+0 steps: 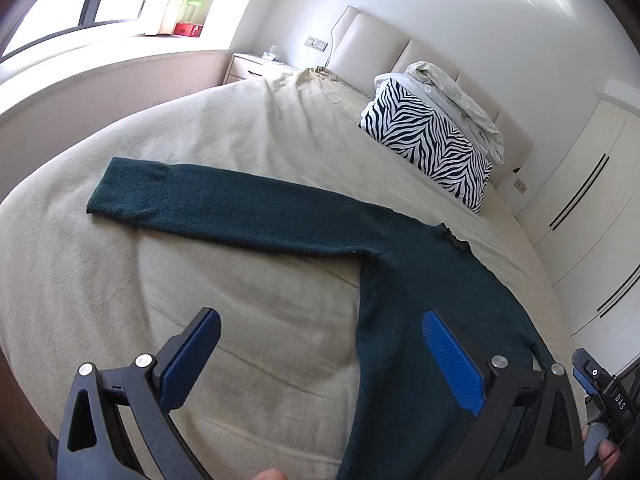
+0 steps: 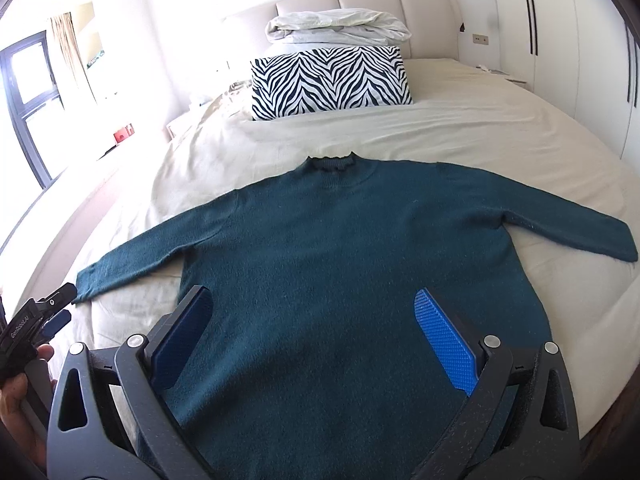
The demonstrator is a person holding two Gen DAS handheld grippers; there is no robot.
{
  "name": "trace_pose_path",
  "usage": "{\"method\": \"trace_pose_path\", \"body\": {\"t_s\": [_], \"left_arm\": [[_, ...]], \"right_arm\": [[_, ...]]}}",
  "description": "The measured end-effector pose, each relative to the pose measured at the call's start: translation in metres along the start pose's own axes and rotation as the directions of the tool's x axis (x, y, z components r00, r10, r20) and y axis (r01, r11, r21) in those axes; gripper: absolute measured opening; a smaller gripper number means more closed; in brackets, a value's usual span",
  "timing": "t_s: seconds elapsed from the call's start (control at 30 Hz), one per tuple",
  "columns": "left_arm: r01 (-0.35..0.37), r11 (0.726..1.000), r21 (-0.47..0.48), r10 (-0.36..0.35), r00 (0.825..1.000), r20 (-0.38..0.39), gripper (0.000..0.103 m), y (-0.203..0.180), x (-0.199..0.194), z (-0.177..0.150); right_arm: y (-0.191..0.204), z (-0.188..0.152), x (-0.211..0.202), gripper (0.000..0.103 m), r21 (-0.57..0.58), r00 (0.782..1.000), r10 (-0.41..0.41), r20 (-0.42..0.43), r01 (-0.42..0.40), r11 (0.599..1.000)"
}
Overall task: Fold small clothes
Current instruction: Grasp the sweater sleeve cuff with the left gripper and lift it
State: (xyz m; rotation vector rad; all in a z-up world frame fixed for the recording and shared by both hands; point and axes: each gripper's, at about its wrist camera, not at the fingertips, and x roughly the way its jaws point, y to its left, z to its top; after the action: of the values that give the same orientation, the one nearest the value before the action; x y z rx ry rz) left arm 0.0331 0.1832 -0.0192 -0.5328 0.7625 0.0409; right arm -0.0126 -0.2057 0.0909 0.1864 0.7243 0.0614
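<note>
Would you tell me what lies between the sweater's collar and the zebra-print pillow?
Only bare beige bedsheet lies between the sweater collar and the zebra-print pillow, shown most plainly in the right wrist view.

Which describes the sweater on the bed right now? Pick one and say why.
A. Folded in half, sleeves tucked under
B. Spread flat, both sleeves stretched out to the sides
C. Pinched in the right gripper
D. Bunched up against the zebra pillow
B: in the right wrist view the teal sweater lies flat on the bed sheet, sleeves out to both sides, apart from the zebra pillow; the right gripper is open above it.
</note>
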Motion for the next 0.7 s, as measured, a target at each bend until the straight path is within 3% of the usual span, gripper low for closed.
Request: {"method": "trace_pose_path", "body": {"t_s": [0.13, 0.2, 0.27, 0.33, 0.4, 0.47, 0.53, 0.6, 0.7], "left_arm": [[0.018, 0.981, -0.193, -0.005, 0.998, 0.068, 0.103, 0.056, 0.0, 0.011], [0.055, 0.954, -0.296, -0.033, 0.996, 0.081, 0.103, 0.087, 0.007, 0.019], [0.102, 0.906, -0.411, -0.06, 0.992, 0.115, 0.101, 0.121, 0.013, 0.024], [0.137, 0.852, -0.506, -0.065, 0.985, 0.158, 0.089, 0.149, 0.021, 0.028], [0.185, 0.776, -0.603, -0.082, 0.978, 0.194, 0.082, 0.172, 0.032, 0.029], [0.229, 0.691, -0.686, -0.094, 0.969, 0.228, 0.081, 0.193, 0.045, 0.027], [0.244, 0.628, -0.739, -0.081, 0.965, 0.25, 0.08, 0.206, 0.056, 0.027], [0.252, 0.589, -0.768, -0.052, 0.96, 0.276, 0.08, 0.214, 0.063, 0.029], [0.251, 0.56, -0.79, -0.014, 0.956, 0.294, 0.08, 0.225, 0.073, 0.038]], "right_arm": [[0.014, 0.015, 0.002, 0.103, -0.023, 1.0, 0.02, 0.023, -0.019, 1.0], [0.019, 0.02, 0.004, 0.103, -0.027, 0.999, 0.026, 0.025, -0.025, 0.999], [0.023, 0.025, 0.009, 0.103, -0.024, 0.999, 0.042, 0.017, -0.041, 0.999], [0.028, 0.028, 0.012, 0.101, -0.016, 0.998, 0.061, 0.016, -0.061, 0.998], [0.033, 0.03, 0.018, 0.092, -0.012, 0.996, 0.087, 0.007, -0.087, 0.996], [0.038, 0.031, 0.027, 0.076, -0.012, 0.994, 0.105, -0.019, -0.105, 0.994], [0.039, 0.033, 0.036, 0.068, 0.013, 0.99, 0.136, -0.042, -0.135, 0.991], [0.038, 0.033, 0.043, 0.062, 0.041, 0.986, 0.156, -0.058, -0.154, 0.987], [0.033, 0.031, 0.05, 0.061, 0.075, 0.983, 0.166, -0.071, -0.161, 0.984]]}}
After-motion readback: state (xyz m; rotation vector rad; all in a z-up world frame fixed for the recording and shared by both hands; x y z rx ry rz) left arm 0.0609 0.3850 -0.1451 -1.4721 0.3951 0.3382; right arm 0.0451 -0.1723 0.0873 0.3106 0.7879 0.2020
